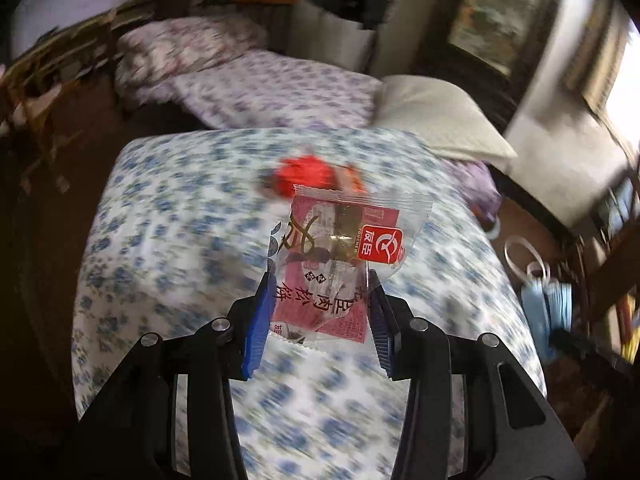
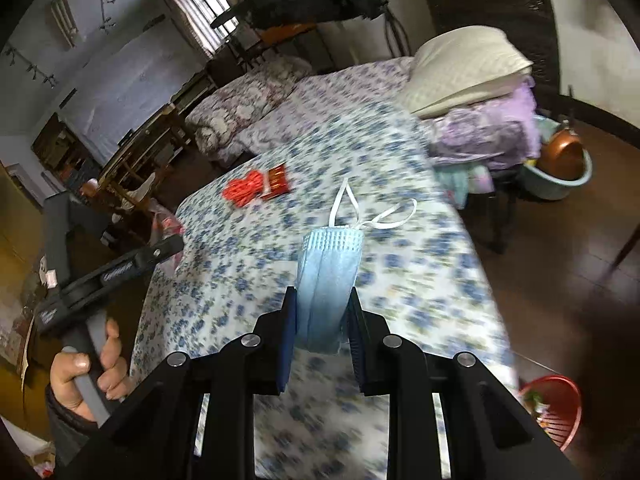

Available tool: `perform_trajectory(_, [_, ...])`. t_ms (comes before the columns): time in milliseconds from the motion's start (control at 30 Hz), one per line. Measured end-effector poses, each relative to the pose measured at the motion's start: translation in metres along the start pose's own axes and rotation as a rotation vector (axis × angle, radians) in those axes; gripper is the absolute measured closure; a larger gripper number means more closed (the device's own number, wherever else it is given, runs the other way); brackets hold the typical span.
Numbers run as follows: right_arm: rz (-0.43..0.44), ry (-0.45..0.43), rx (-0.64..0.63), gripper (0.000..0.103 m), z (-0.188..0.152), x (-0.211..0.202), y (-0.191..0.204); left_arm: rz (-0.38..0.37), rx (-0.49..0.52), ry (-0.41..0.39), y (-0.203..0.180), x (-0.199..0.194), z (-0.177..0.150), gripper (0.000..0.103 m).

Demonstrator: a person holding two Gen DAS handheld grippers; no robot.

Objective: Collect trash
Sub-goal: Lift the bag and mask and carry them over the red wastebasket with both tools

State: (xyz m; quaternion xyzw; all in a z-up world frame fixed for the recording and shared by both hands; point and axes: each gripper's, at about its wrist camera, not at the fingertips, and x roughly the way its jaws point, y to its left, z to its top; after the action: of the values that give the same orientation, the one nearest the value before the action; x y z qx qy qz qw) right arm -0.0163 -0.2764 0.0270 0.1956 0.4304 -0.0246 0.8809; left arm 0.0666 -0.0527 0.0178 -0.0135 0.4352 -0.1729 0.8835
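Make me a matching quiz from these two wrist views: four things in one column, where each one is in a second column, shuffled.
Things:
1. snack wrapper
2. blue face mask
3. red mesh basket
4. red crumpled wrapper

Places:
A. lying on the floral bedspread
B. clamped in the right gripper
C. on the floor beside the bed
D. clamped in the left gripper

Pairs: 1-D, 2-B, 3-C, 4-A

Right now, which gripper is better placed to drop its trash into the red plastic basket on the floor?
Right. The right gripper, clamping the folded blue face mask, has the red plastic basket close at its lower right. The left gripper, holding the clear-and-red snack wrapper, shows no basket.
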Motion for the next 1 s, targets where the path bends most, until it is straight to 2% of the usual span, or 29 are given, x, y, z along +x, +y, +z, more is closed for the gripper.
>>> perform_trajectory(167, [-0.041, -0.064, 0.058, 0.078, -0.005, -0.053, -0.049, -0.048, 0.155, 0.040, -0.071, -0.008, -0.025, 0.058])
perform_trajectory(433, [-0.090, -0.093, 0.178, 0.078, -0.041, -0.095, -0.125, -0.148, 0.360, 0.099, -0.169, -0.013, -0.052, 0.058])
perform_trajectory(667, [-0.116, -0.073, 0.272, 0.078, -0.075, -0.107, -0.184, -0.207, 0.494, 0.196, -0.259, 0.006, -0.073, 0.058])
perform_trajectory(833, [-0.150, -0.045, 0.290, 0.078, -0.095, -0.110, -0.212, -0.253, 0.566, 0.271, -0.309, 0.021, -0.093, 0.058])
perform_trajectory(1000, [-0.165, 0.006, 0.349, 0.078, -0.121, -0.101, -0.247, -0.299, 0.620, 0.383, -0.356, 0.047, -0.116, 0.058])
